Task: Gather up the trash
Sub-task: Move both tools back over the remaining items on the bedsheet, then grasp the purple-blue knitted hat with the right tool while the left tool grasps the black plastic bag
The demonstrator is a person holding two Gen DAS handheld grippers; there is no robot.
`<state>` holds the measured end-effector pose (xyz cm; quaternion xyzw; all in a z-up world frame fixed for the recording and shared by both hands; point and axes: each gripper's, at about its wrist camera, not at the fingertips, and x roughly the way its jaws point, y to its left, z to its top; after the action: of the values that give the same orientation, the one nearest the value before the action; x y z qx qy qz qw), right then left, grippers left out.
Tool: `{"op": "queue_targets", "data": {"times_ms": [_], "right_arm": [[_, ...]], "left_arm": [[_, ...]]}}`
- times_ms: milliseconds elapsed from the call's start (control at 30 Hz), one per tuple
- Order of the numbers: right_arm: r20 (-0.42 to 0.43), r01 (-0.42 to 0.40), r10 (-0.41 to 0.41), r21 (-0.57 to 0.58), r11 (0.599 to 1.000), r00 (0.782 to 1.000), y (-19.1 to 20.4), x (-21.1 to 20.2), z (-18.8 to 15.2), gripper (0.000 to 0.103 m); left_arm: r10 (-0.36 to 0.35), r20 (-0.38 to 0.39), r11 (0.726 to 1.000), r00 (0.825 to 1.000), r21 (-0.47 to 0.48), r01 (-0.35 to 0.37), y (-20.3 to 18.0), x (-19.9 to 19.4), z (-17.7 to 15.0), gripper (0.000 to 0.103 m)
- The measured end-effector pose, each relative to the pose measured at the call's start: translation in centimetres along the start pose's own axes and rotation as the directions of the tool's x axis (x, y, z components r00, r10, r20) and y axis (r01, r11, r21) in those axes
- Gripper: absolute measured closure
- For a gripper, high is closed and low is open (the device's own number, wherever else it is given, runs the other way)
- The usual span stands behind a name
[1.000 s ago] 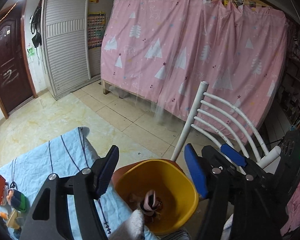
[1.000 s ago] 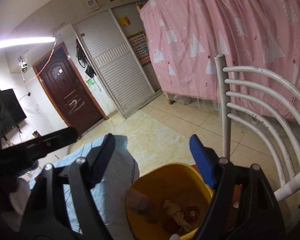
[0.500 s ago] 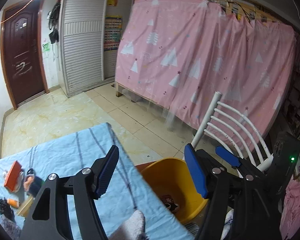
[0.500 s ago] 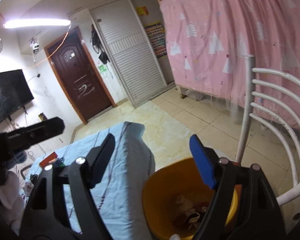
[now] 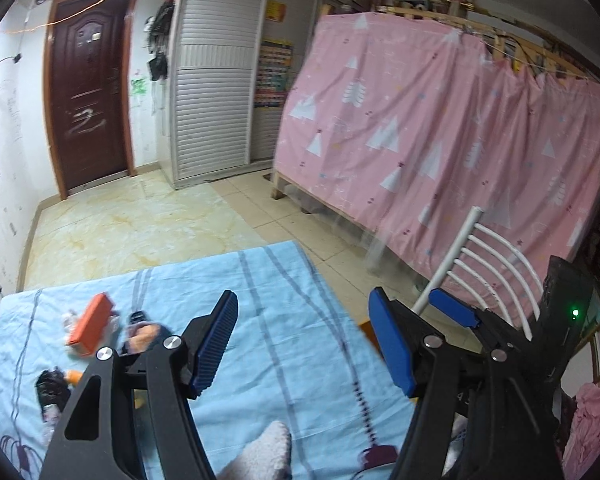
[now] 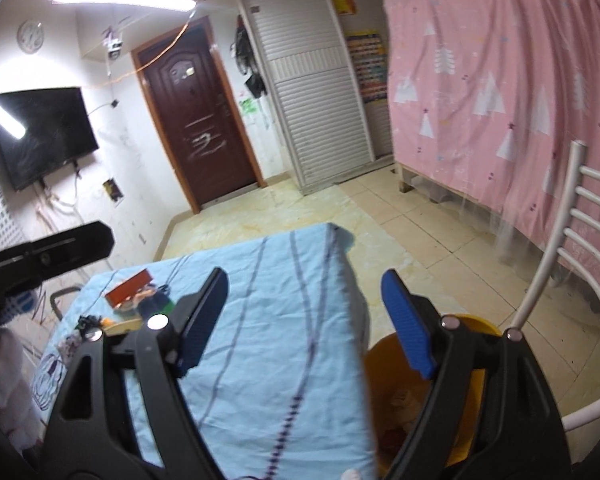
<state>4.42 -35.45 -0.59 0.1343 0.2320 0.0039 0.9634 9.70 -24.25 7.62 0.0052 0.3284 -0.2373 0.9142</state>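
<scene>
Both the left gripper and the right gripper hang empty, jaws apart, over the blue-clothed surface. Trash lies scattered at its far-left end. The yellow bin, litter inside, stands just beside its right edge.

We see a table under a light blue cloth with dark stripes, standing on a pale tiled floor. Across the room a dark brown door with pale scrawls on its panel is set in a white wall, and just beside it stands a white slatted wardrobe. A pink curtain printed with white trees hangs over a wooden bed frame. A white metal chair with curved back rails stands near the table's corner. A black television is mounted on the wall, with a round clock above it.
</scene>
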Motion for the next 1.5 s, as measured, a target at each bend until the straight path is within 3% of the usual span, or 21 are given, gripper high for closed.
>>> {"op": "queue_targets", "data": {"times_ms": [533,967,1300,1400,1500], "right_arm": [[-0.095,-0.104,0.091,-0.146,0.984,0.991,9.1,4.3,-0.4,0.027],[-0.213,-0.192,0.149,-0.198,0.961,0.966,14.4,9.3,-1.0,0.027],[-0.295,-0.228,0.158,-0.222,0.948,0.943,17.6,13.2,-2.2,0.027],[-0.314,-0.232,0.153,-0.232,0.945,0.937,18.1,14.2,-2.6,0.020],[-0.330,-0.234,0.148,-0.240,0.942,0.932,18.5,15.0,-2.9,0.019]], "left_arm": [[0.127,-0.012,0.989,0.992,-0.070,-0.128,9.5,-1.8,-1.0,0.042],[0.235,-0.101,0.949,0.967,-0.193,-0.250,21.2,-2.4,-4.3,0.042],[0.222,-0.180,0.931,0.958,-0.253,-0.263,26.0,-0.8,-7.3,0.042],[0.206,-0.202,0.929,0.957,-0.266,-0.256,26.7,0.0,-8.1,0.042],[0.189,-0.224,0.927,0.956,-0.280,-0.248,27.3,0.9,-8.7,0.042]]}}
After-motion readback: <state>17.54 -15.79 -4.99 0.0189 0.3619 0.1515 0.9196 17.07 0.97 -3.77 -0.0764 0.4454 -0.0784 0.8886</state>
